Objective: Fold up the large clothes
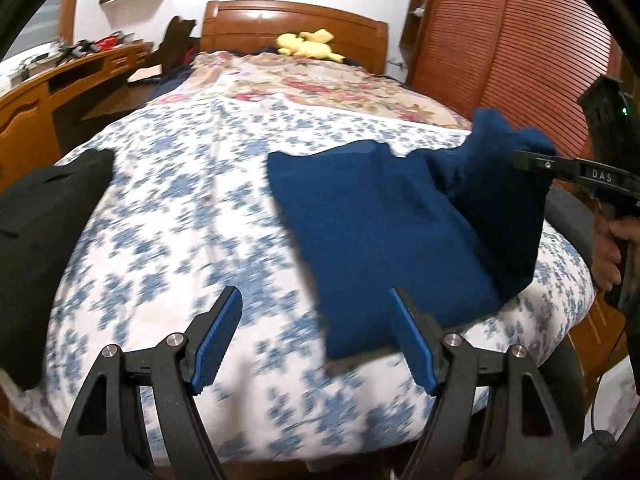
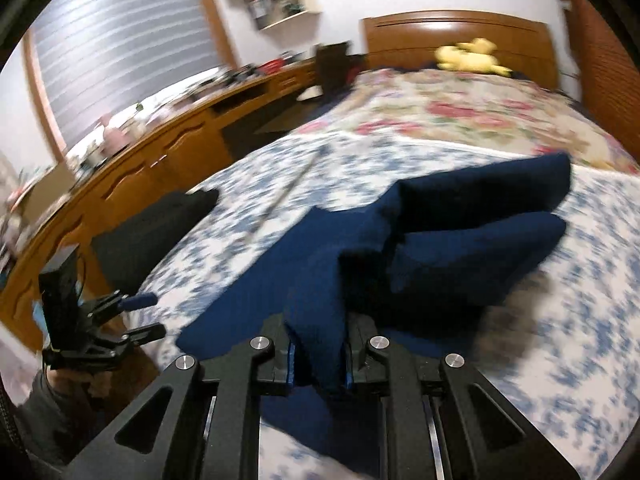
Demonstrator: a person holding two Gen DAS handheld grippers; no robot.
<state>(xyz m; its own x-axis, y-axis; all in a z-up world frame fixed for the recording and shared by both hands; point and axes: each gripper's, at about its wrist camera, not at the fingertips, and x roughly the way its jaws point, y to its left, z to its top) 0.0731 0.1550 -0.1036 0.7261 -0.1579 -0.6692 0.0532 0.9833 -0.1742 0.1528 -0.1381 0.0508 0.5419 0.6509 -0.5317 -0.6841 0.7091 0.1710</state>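
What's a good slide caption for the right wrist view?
Right hand-held gripper pinches navy garment on floral bed.

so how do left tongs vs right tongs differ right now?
Left tongs stand wide open with nothing between the blue pads; right tongs are shut on a bunch of the blue garment. Left tongs hang over the floral bedspread beside the garment's edge; right tongs hold one end of it lifted off the bed. Both are black with blue pads, each hand-held.
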